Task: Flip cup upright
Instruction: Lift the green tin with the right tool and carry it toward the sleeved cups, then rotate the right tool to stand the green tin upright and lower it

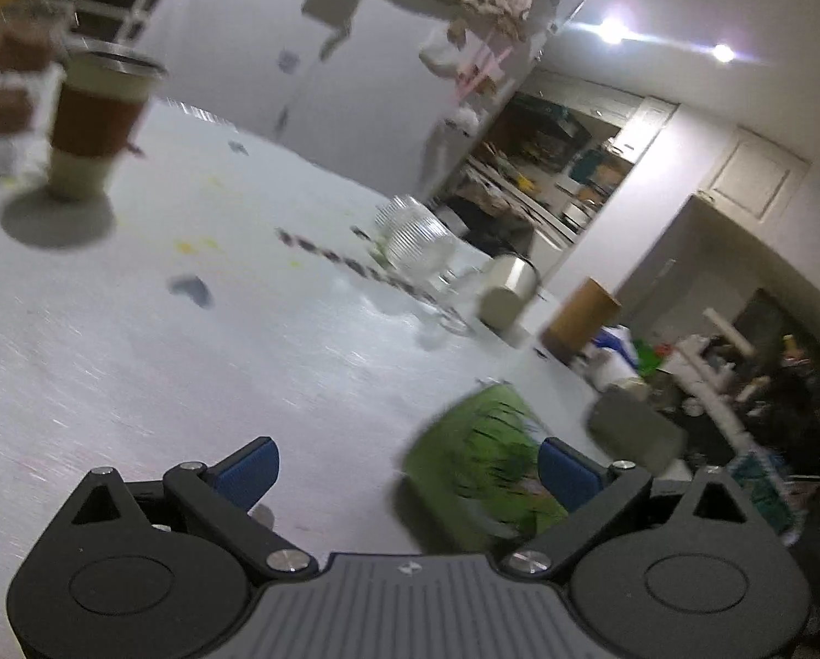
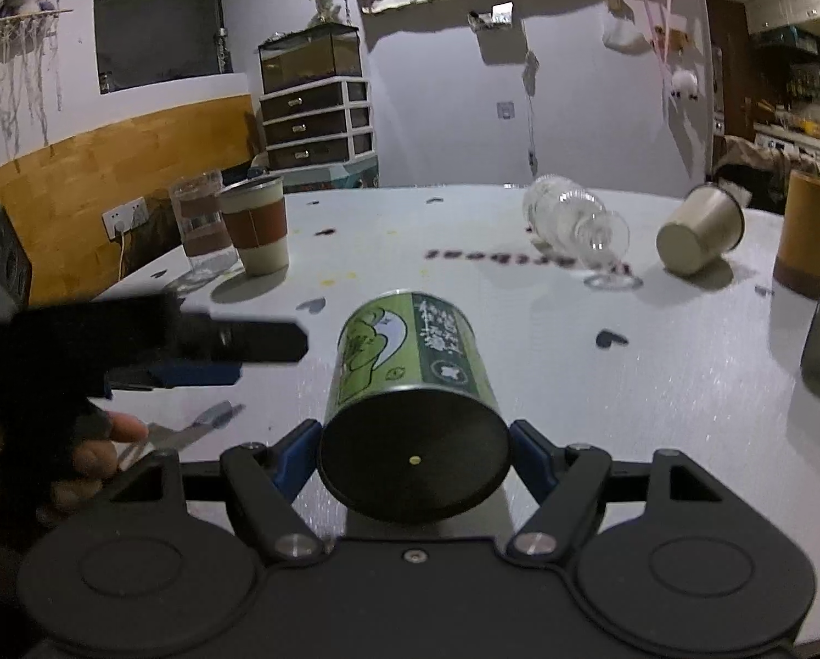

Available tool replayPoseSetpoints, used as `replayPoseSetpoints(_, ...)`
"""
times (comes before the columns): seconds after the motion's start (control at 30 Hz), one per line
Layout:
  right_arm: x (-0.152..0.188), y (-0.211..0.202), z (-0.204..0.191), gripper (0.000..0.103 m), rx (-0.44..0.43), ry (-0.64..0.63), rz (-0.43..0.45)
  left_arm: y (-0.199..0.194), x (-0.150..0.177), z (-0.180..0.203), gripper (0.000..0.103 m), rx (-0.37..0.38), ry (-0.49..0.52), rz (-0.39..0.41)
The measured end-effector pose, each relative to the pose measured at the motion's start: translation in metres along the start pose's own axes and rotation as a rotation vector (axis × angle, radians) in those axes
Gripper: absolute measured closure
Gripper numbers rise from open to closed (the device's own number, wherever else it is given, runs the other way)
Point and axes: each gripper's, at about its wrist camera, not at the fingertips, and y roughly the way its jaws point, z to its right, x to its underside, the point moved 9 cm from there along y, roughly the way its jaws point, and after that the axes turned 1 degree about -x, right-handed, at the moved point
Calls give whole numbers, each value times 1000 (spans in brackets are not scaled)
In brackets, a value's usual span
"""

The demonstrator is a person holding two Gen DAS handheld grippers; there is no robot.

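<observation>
A green printed cup (image 2: 410,379) with a black base lies on its side on the white table (image 2: 657,373), base toward the right wrist camera. My right gripper (image 2: 414,453) is shut on the base end of it, blue pads on both sides. In the left wrist view the green cup (image 1: 481,472) is blurred at lower right. My left gripper (image 1: 407,461) is open and empty over the table; it shows in the right wrist view (image 2: 234,351) left of the cup.
A metal cup (image 2: 701,230) and a clear plastic bottle (image 2: 569,219) lie tipped at the back right. An upright cup with a brown sleeve (image 2: 256,225) and a glass (image 2: 201,225) stand at back left. A brown cylinder (image 2: 808,230) stands far right.
</observation>
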Motion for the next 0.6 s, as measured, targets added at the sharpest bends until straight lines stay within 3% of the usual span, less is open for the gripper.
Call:
replayPoseSetpoints(0.23,4,1,-1,28,7,-5,22,33,20,15,4,133,-181,-193)
replayPoseSetpoints(0.4,4,0,1,28,-3,10,33,49,17,23,4,170,-239,-188)
replayPoseSetpoints(0.6,5,-2,-3,28,-19,-17,63,41,8,24,4,207,-227,-93)
